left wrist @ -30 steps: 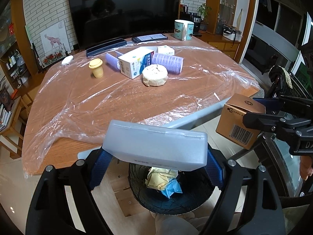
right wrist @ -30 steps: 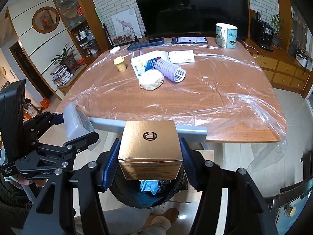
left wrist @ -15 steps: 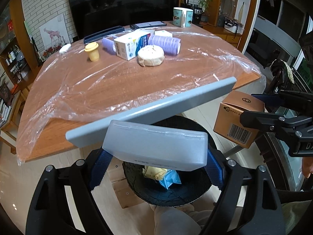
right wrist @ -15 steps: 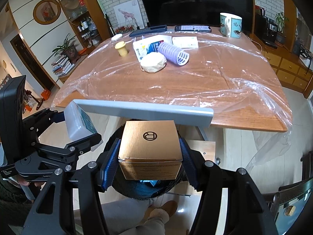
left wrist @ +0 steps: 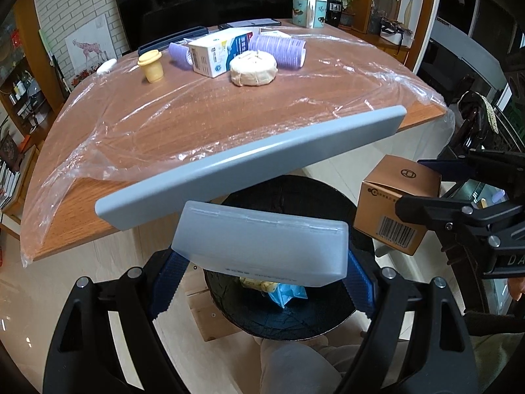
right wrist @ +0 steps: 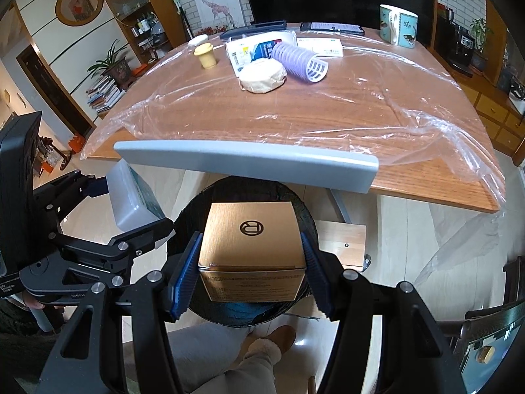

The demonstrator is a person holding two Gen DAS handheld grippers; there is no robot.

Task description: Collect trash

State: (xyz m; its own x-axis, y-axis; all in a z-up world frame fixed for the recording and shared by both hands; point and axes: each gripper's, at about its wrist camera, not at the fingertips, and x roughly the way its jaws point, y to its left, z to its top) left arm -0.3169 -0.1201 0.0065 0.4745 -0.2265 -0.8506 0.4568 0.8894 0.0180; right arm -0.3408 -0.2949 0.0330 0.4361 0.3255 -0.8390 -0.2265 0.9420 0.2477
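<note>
My left gripper [left wrist: 262, 279] is shut on a frosted white plastic box [left wrist: 262, 243], held just above a black trash bin [left wrist: 288, 325] that has yellow and blue wrappers inside. My right gripper [right wrist: 251, 269] is shut on a brown cardboard box [right wrist: 251, 236] over the same bin [right wrist: 295, 197]. In the left wrist view the cardboard box [left wrist: 393, 210] hangs at the right. The plastic box [right wrist: 131, 200] shows at the left in the right wrist view.
A grey chair back [left wrist: 249, 161] sits between the bin and the plastic-covered wooden table [left wrist: 197, 111]. On the table lie a round wrapped cake [left wrist: 252, 71], a white-blue carton [left wrist: 216, 54], purple rollers [left wrist: 279, 49], a yellow cup [left wrist: 151, 69] and a mug [left wrist: 308, 15]. A person's legs and slipper [right wrist: 279, 341] are below.
Both grippers have sunk with their boxes toward the bin. The chair back and table edge have risen in both views and more of the bin shows.
</note>
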